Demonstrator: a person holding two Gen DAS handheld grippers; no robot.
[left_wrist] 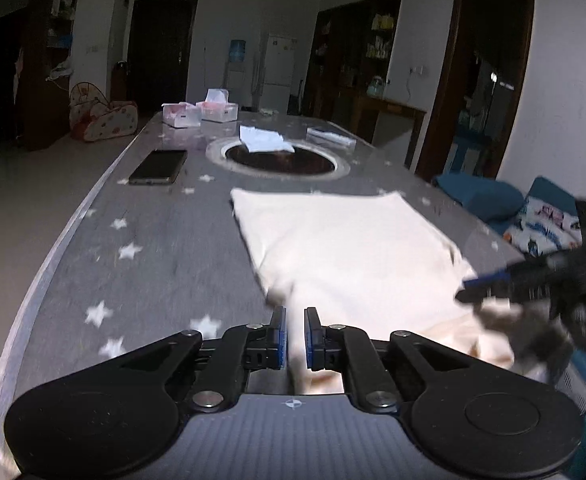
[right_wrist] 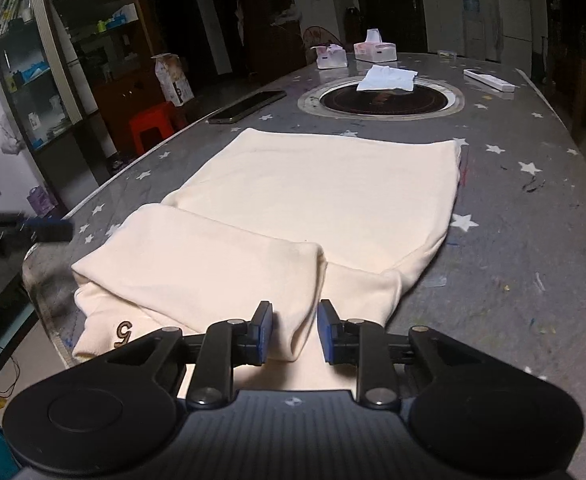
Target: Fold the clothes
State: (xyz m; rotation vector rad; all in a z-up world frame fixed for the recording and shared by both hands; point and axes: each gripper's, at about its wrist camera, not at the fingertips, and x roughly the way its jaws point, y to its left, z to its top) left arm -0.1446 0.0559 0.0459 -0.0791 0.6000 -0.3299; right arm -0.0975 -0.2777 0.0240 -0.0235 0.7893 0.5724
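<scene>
The cream-coloured soft knit garment (right_wrist: 317, 196) lies on the grey star-patterned table (right_wrist: 533, 200), its far part already a flat, squared panel, while the near part, with one sleeve-like flap laid across it and a small dark embroidered mark at the hem, is bunched and hangs over the table edge. The left gripper (left_wrist: 295, 336) has its jaws nearly together, pinching a thin fold of this cloth; the right gripper (right_wrist: 295, 330) stands wider, fabric between its pads but seemingly not clamped. I judge the folding roughly half done: the near part remains to be brought over and smoothed.
</scene>
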